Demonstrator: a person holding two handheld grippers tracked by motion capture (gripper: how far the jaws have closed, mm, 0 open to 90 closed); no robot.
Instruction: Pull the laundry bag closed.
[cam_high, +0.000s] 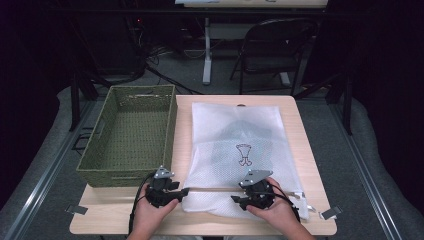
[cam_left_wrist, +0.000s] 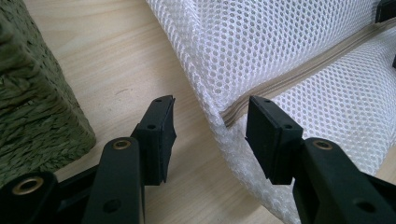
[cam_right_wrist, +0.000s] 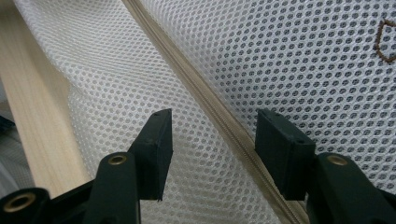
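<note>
A white mesh laundry bag (cam_high: 240, 150) lies flat on the wooden table (cam_high: 305, 150), with a brown emblem (cam_high: 243, 154) on it and a beige zipper (cam_high: 210, 189) running across its near end. Something greyish shows faintly through the mesh. My left gripper (cam_high: 184, 191) is open at the bag's near left corner (cam_left_wrist: 219, 116), its jaws either side of the zipper's end (cam_left_wrist: 233, 114). My right gripper (cam_high: 236, 199) is open over the bag, its jaws straddling the zipper (cam_right_wrist: 219, 116) without touching it. The mesh bag (cam_right_wrist: 280, 56) lies flat under those jaws.
A green woven basket (cam_high: 130, 135) with nothing in it stands at the table's left, close beside the bag; its corner (cam_left_wrist: 37, 116) is just left of my left gripper. Metal clips (cam_high: 330, 212) sit at the table's front corners. A folding chair (cam_high: 275, 45) stands beyond the table.
</note>
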